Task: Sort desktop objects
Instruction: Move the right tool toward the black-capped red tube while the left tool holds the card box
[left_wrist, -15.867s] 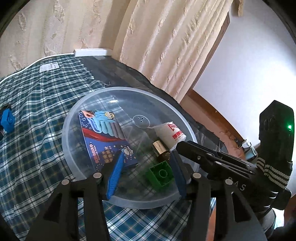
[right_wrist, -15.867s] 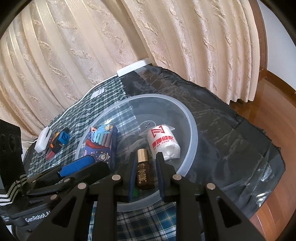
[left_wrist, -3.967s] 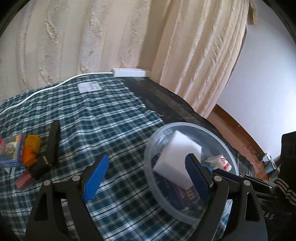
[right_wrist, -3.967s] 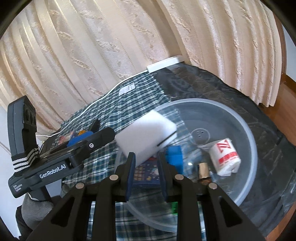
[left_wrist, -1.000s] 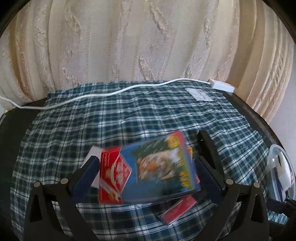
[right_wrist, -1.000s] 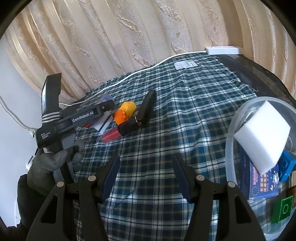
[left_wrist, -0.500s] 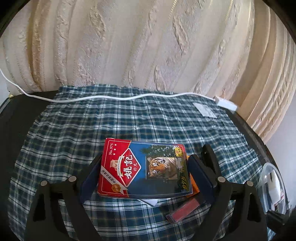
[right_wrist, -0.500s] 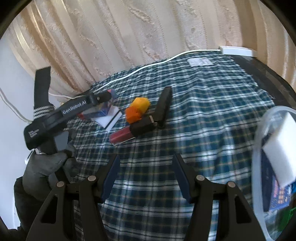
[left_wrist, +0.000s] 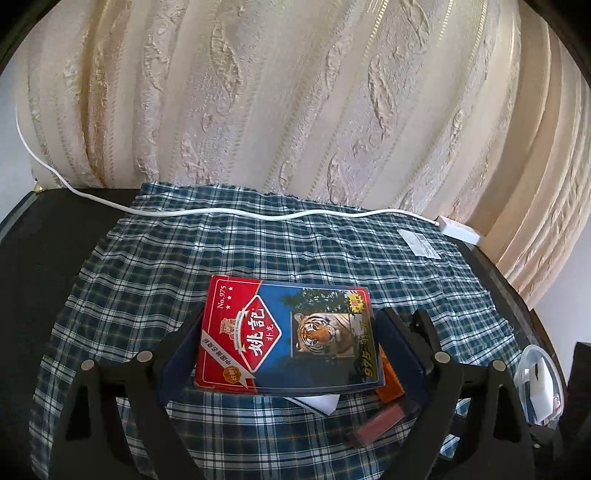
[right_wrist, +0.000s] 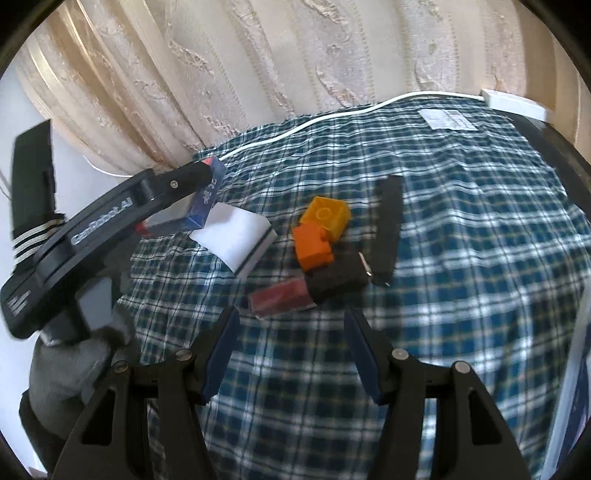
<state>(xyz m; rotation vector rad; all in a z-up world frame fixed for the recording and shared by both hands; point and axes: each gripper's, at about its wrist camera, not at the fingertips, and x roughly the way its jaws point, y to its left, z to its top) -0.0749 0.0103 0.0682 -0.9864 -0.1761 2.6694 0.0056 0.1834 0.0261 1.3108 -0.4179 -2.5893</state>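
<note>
My left gripper (left_wrist: 288, 343) is shut on a red and blue playing-card box (left_wrist: 284, 336) with a tiger picture, held flat above the plaid cloth (left_wrist: 155, 273). The right wrist view shows the same box (right_wrist: 205, 201) lifted at the left. My right gripper (right_wrist: 291, 332) is open and empty, low over the cloth, just short of a small pile: a red tube (right_wrist: 279, 301), a black clip (right_wrist: 338, 275), two orange bricks (right_wrist: 314, 245), a black bar (right_wrist: 388, 229) and a white block (right_wrist: 236, 232).
The clear plastic bowl (left_wrist: 532, 354) with sorted items sits at the far right, cut off by the frame. A white cable (left_wrist: 221, 212) and its adapter (left_wrist: 458, 229) run along the curtain side. A paper label (left_wrist: 419, 242) lies nearby. A gloved hand (right_wrist: 74, 365) holds the left gripper.
The left gripper closed on the card box, raised it off the cloth and turned it level. The right gripper swung left from the bowl toward the pile.
</note>
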